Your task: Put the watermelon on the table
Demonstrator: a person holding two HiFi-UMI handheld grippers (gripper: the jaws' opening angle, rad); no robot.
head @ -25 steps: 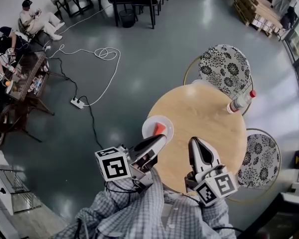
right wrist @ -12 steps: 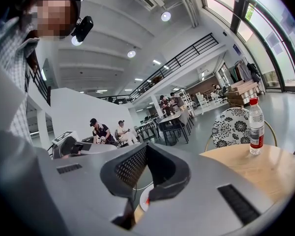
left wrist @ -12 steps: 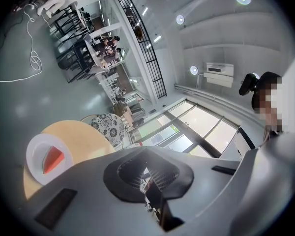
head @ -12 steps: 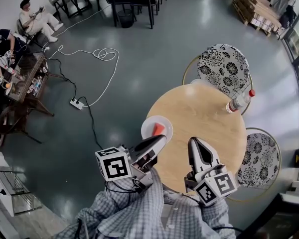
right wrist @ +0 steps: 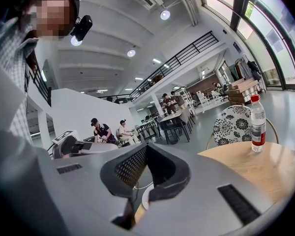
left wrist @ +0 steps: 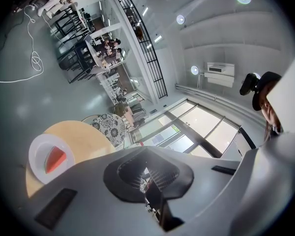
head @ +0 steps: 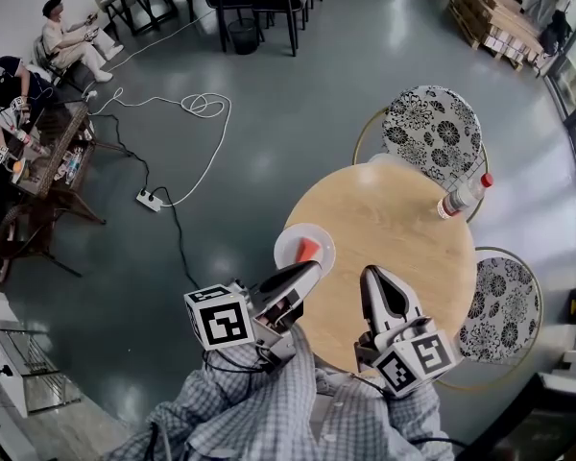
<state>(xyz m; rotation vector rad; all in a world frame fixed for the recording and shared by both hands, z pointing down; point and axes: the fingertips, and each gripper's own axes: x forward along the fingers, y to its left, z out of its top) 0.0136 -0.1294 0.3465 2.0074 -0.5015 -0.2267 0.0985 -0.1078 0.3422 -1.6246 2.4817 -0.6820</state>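
Note:
A red watermelon slice (head: 308,249) lies on a white plate (head: 288,255) at the left edge of a round wooden table (head: 394,229). My left gripper (head: 312,269) is shut and empty, its tip just short of the plate's near rim. In the left gripper view the watermelon slice (left wrist: 55,160) and plate (left wrist: 38,149) sit low at the left, beside the closed jaws of that gripper (left wrist: 147,173). My right gripper (head: 376,279) hovers over the table's near part, shut with nothing in it. In the right gripper view its jaws (right wrist: 145,173) stand together, and a sliver of the plate (right wrist: 146,198) shows below them.
A clear bottle with a red cap (head: 464,196) stands near the table's far right edge. Two patterned chairs (head: 432,128) (head: 504,310) flank the table. A power strip and white cable (head: 150,198) lie on the grey floor at left. People sit at tables (head: 48,152) farther off.

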